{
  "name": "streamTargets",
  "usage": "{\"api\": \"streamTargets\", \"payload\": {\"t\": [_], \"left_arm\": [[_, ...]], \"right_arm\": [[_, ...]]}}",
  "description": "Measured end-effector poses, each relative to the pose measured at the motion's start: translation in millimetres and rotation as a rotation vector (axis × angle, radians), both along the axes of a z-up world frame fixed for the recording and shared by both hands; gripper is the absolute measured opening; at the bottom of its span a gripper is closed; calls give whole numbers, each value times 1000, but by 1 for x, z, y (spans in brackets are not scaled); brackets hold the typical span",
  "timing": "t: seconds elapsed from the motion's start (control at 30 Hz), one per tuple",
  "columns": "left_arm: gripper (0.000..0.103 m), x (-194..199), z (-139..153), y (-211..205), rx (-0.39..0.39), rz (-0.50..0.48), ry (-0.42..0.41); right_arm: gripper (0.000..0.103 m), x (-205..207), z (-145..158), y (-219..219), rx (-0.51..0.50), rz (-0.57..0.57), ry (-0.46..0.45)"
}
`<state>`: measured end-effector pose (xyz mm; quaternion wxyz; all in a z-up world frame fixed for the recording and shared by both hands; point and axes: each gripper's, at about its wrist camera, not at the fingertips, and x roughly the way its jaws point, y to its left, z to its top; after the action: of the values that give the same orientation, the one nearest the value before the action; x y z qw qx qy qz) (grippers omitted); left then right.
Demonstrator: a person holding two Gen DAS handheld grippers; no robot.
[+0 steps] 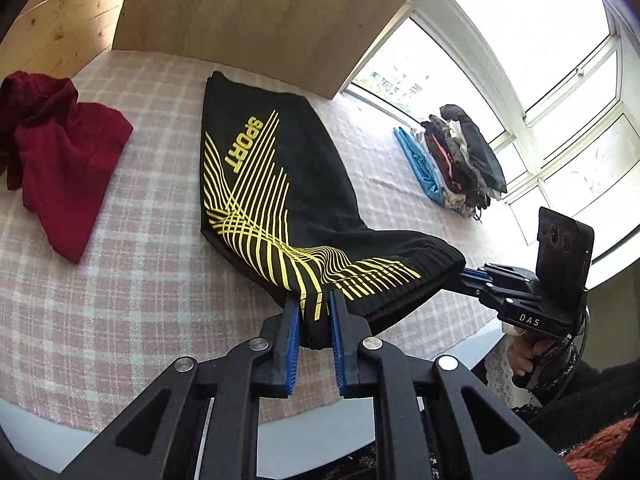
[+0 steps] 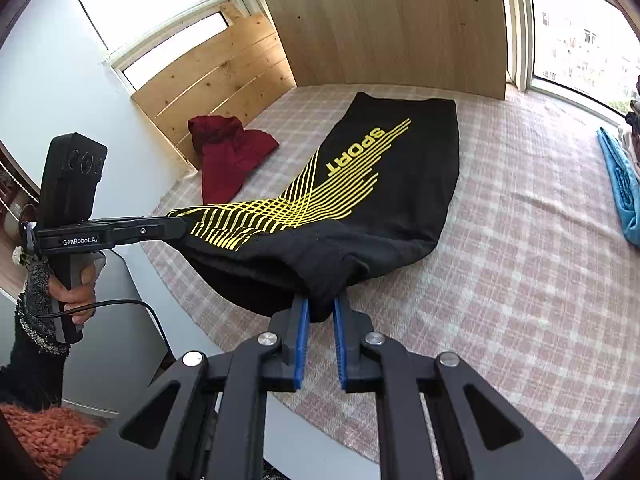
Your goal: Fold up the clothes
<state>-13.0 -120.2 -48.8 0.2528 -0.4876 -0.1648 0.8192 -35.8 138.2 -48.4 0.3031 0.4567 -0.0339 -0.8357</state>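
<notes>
Ahead of both my grippers spreads the pink-and-white checked bedcover (image 1: 132, 288), running away from my fingers to a pale wooden panel (image 1: 260, 20) standing upright at its far edge. Windows (image 1: 532, 40) fill the wall off to the right of my left tool.

The black shorts (image 1: 260, 184) with yellow stripes and the word SPORT lie straight out in front of me, their far end flat on the cover, their near end lifted off it where I hold it.

To the left of my left gripper, well apart from the shorts, a dark red garment (image 1: 60, 160) sits crumpled on the cover. Far off to the right, near the windows, is a stack of folded clothes (image 1: 460, 156) with a blue piece at its near side.

My left gripper (image 1: 314, 312) is clamped on the near edge of the shorts at the striped side; black cloth fills the gap between the blue pads (image 1: 292, 340). My right gripper (image 2: 320, 314) is likewise clenched on the plain black corner of the same edge, cloth bunched between its fingers. From the right camera my left hand (image 2: 76, 280) shows around the handle of the other tool, whose tip meets the striped hem. A sliver of orange knit (image 2: 44, 432) lies below it.
</notes>
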Motion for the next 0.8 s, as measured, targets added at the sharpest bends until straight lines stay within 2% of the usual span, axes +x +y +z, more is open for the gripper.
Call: {"api": "streamTargets", "payload": {"t": [0.1, 0.17, 0.27, 0.33, 0.4, 0.47, 0.67, 0.73, 0.8], "left_arm": [[13, -42, 33, 2, -12, 6, 81], [13, -76, 46, 5, -16, 10, 113], [13, -129, 53, 10, -50, 3, 135], [13, -169, 50, 16, -63, -7, 130], [13, -208, 42, 22, -65, -23, 111], [13, -252, 17, 18, -78, -26, 78], [13, -353, -63, 18, -99, -34, -50], [16, -378, -91, 17, -104, -36, -113], [17, -386, -99, 15, -90, -23, -143]], "right_arm": [[11, -46, 23, -8, -35, -15, 32], [11, -80, 31, -11, -17, -35, 60], [11, -137, 30, -12, 7, -63, 60], [11, -178, 20, -14, 28, -89, 40], [11, -218, 4, -15, 42, -116, 6], [11, -254, -17, -14, 60, -131, -31], [13, -292, -46, -4, 57, -143, -109], [15, -304, -55, 0, 55, -146, -135], [18, -315, -65, 4, 53, -149, -161]]}}
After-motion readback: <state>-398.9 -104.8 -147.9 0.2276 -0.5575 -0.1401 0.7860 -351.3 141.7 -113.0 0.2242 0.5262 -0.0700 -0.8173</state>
